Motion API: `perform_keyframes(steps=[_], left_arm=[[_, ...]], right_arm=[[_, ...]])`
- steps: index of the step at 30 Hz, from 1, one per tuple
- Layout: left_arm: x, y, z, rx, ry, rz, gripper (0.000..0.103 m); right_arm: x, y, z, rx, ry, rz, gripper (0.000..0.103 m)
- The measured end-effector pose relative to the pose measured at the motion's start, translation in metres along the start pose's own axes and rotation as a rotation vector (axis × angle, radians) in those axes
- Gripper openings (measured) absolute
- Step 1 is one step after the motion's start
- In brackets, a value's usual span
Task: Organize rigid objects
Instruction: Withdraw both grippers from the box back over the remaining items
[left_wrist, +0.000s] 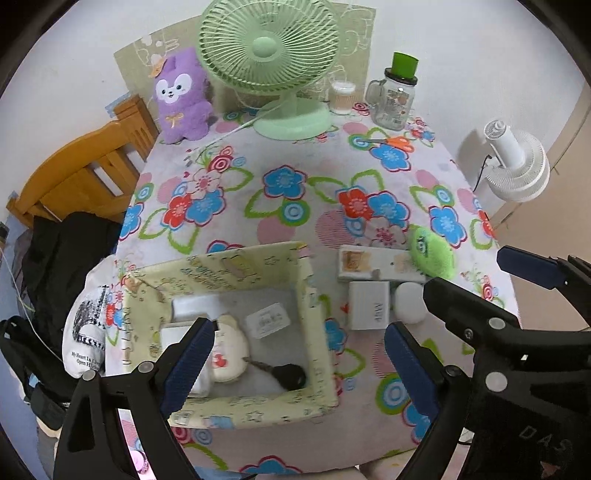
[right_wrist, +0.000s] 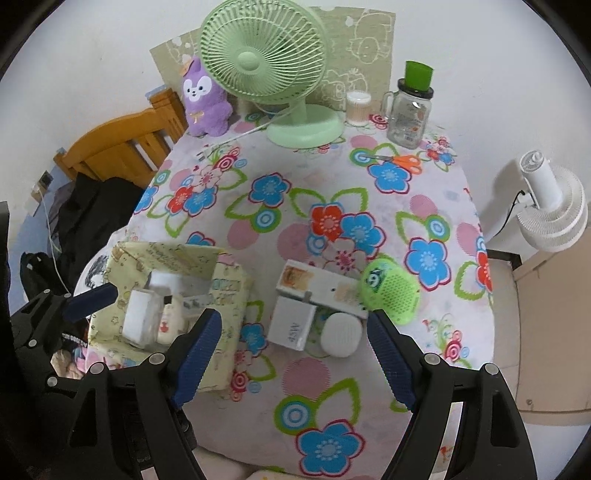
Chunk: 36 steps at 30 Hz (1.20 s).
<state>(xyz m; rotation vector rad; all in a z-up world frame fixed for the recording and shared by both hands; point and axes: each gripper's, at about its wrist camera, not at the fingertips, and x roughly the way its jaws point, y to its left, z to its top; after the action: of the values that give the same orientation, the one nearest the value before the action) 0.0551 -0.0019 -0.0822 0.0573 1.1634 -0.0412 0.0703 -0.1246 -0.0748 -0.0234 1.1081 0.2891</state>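
Note:
A pale yellow fabric box (left_wrist: 306, 306) (right_wrist: 225, 288) stands at the table's near left. It holds a black key (left_wrist: 288, 374), a cream case (left_wrist: 229, 350), a small white packet (left_wrist: 267, 319) and white boxes. To its right lie a long white box (left_wrist: 373, 262) (right_wrist: 314, 284), a small white box (left_wrist: 369, 304) (right_wrist: 290, 326), a white round case (left_wrist: 408, 302) (right_wrist: 341, 334) and a green brush (left_wrist: 434, 251) (right_wrist: 389, 291). My left gripper (left_wrist: 299, 362) is open above the fabric box. My right gripper (right_wrist: 293, 350) is open just in front of the small white box.
At the table's far edge stand a green fan (left_wrist: 273, 62), a purple plush (left_wrist: 181, 96), a cotton-swab tub (left_wrist: 341, 96) and a glass jar with a green cup (left_wrist: 397, 94). Orange scissors (left_wrist: 393, 142) lie near the jar. A wooden chair (left_wrist: 85, 170) is left, a white fan (left_wrist: 517, 162) right.

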Motion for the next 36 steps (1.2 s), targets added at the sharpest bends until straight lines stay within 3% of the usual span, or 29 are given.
perform_keyframes(steps=[21,36], left_arm=[[0.004,-0.075,0.012,-0.022,-0.018,-0.010,0.095],[0.026,-0.101,0.021,-0.068,-0.043,-0.012,0.095]], right_arm=[[-0.010,-0.079,-0.002,-0.022,-0.031,-0.006,0.083],[0.003,-0.112,0.003,-0.057,-0.048,-0.014,0.083]])
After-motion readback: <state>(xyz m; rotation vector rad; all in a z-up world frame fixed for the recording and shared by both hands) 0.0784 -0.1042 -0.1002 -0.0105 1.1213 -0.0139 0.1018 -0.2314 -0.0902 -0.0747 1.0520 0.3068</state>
